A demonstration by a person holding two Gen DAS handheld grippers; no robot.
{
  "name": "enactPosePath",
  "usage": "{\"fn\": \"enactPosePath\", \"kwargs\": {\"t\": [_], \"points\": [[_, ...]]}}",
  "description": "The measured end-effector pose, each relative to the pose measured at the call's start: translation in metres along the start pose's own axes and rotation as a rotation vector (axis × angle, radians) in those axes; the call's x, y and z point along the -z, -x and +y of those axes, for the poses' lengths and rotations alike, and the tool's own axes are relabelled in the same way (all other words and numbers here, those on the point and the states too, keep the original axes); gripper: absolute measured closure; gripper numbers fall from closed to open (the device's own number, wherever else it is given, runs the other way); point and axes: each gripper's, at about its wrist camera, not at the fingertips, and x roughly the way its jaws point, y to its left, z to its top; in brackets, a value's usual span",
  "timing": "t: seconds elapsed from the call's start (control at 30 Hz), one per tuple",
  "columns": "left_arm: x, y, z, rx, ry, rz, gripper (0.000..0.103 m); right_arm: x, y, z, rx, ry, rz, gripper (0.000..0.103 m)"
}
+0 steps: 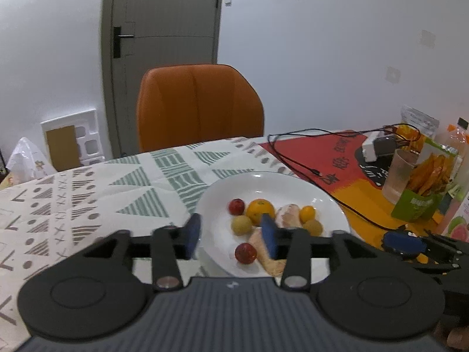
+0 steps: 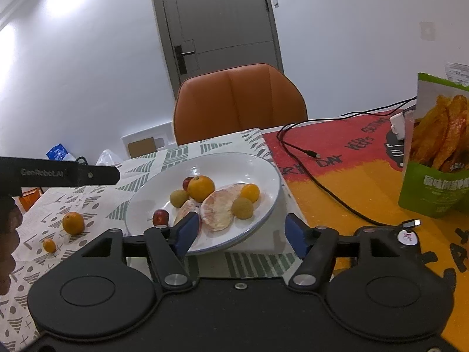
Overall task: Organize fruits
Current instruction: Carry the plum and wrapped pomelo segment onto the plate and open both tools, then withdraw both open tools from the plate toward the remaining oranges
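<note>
A white plate (image 1: 225, 189) (image 2: 231, 164) on the patterned tablecloth holds an orange (image 1: 260, 211) (image 2: 201, 187), two small red fruits (image 1: 245, 253) (image 2: 160, 217), two brownish round fruits (image 1: 241, 225) (image 2: 242, 207), a small orange (image 1: 307, 213) (image 2: 250, 192) and peeled pomelo pieces (image 1: 288, 218) (image 2: 218, 209). Another orange (image 2: 73, 223) and a tiny orange (image 2: 49, 245) lie on the cloth left of the plate. My left gripper (image 1: 231, 237) hangs open over the plate's near left edge with nothing in it. My right gripper (image 2: 241, 236) is open and empty at the plate's near rim.
An orange chair (image 1: 199, 105) stands behind the table. A black cable (image 2: 316, 176) runs over the red and orange mat (image 2: 351, 170) at the right. A green snack bag (image 2: 436, 152), a plastic cup (image 1: 400, 176) and a white adapter (image 1: 370, 146) crowd the right side.
</note>
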Motion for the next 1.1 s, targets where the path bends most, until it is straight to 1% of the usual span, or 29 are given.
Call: {"fn": "enactPosePath", "kwargs": {"t": [0.07,0.1,0.17,0.23,0.27,0.4,0.5,0.57,0.7,0.8,0.87,0.97,1.1], "points": [[0.001,0.005,0.006,-0.020,0.002,-0.016,0.040,0.000,-0.001,0.004,-0.010,0.006,0.002,0.036],[0.001,0.008,0.009,-0.036,0.004,-0.021,0.037,0.001,-0.001,0.006,-0.015,0.010,0.002,0.036],[0.001,0.012,0.016,-0.060,0.016,-0.026,0.027,0.001,-0.003,0.010,-0.025,0.014,0.004,0.034],[0.003,0.018,0.026,-0.058,0.040,-0.030,0.021,0.001,-0.005,0.014,-0.032,0.017,0.006,0.034],[0.003,0.019,0.029,-0.062,0.047,-0.030,0.020,0.001,-0.006,0.016,-0.037,0.018,0.007,0.033],[0.006,0.027,0.041,-0.118,0.044,-0.036,0.018,-0.001,-0.009,0.023,-0.050,0.022,0.009,0.031],[0.007,0.035,0.054,-0.143,0.061,-0.039,0.015,-0.003,-0.010,0.029,-0.059,0.026,0.004,0.027],[0.007,0.041,0.061,-0.161,0.073,-0.050,0.012,-0.004,-0.011,0.033,-0.068,0.028,0.001,0.025],[0.006,0.051,0.072,-0.198,0.073,-0.076,0.011,-0.006,-0.014,0.042,-0.082,0.034,-0.001,0.020],[0.007,0.056,0.080,-0.214,0.083,-0.081,0.011,-0.007,-0.016,0.048,-0.093,0.038,-0.001,0.014],[0.008,0.059,0.084,-0.226,0.096,-0.084,0.010,-0.008,-0.017,0.053,-0.101,0.044,-0.003,0.005],[0.012,0.063,0.091,-0.241,0.111,-0.079,0.010,-0.008,-0.018,0.061,-0.116,0.058,-0.006,0.000],[0.018,0.067,0.099,-0.256,0.131,-0.078,0.010,-0.008,-0.021,0.071,-0.129,0.073,-0.002,0.000]]}}
